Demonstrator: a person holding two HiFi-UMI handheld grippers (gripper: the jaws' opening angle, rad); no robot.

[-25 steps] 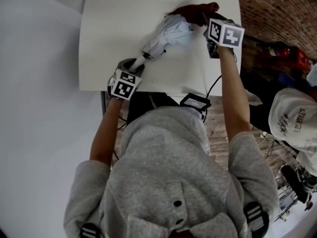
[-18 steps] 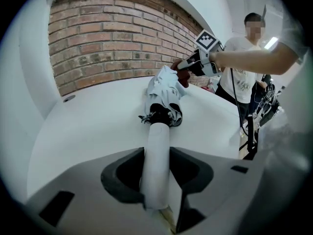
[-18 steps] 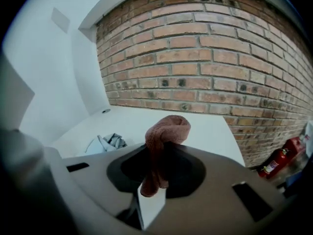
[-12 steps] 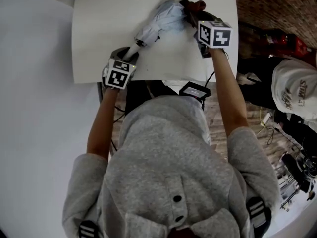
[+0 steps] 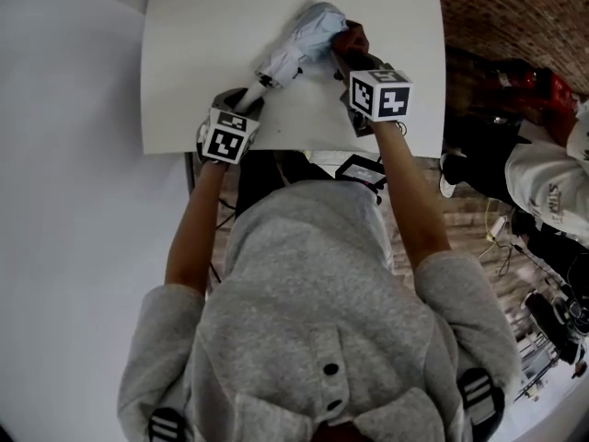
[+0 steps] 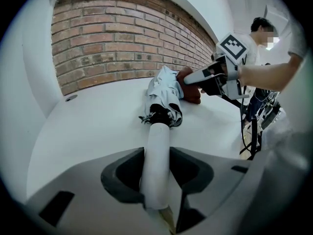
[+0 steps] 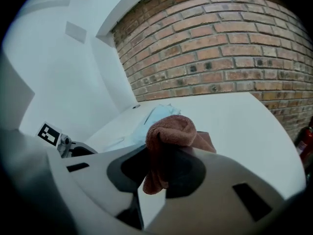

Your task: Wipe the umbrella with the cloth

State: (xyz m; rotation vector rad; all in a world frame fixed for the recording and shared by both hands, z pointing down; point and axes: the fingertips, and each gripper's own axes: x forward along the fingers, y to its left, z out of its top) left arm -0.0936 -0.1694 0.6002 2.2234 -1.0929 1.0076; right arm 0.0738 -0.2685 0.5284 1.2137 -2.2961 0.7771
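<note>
Clamped on the cloth (image 7: 170, 133), my right gripper (image 7: 162, 171) has slid along the umbrella (image 5: 302, 46) from its far tip: a wiping stroke, I'd say. My left gripper (image 6: 156, 174) stays clamped on the handle (image 6: 157, 148).

Grey hooded sweatshirt (image 5: 313, 320) with two dark buttons; pale grey jaws, white cubes (image 5: 228, 141) with black square markers.

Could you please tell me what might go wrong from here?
The reddish-brown cloth is only pinched as a bunched wad in the right gripper, so dragging it along the folded pale blue umbrella might tug it loose. The left gripper grips just the smooth white cylindrical handle, so the umbrella might swivel or slide on the white table under the wiping pressure.
</note>
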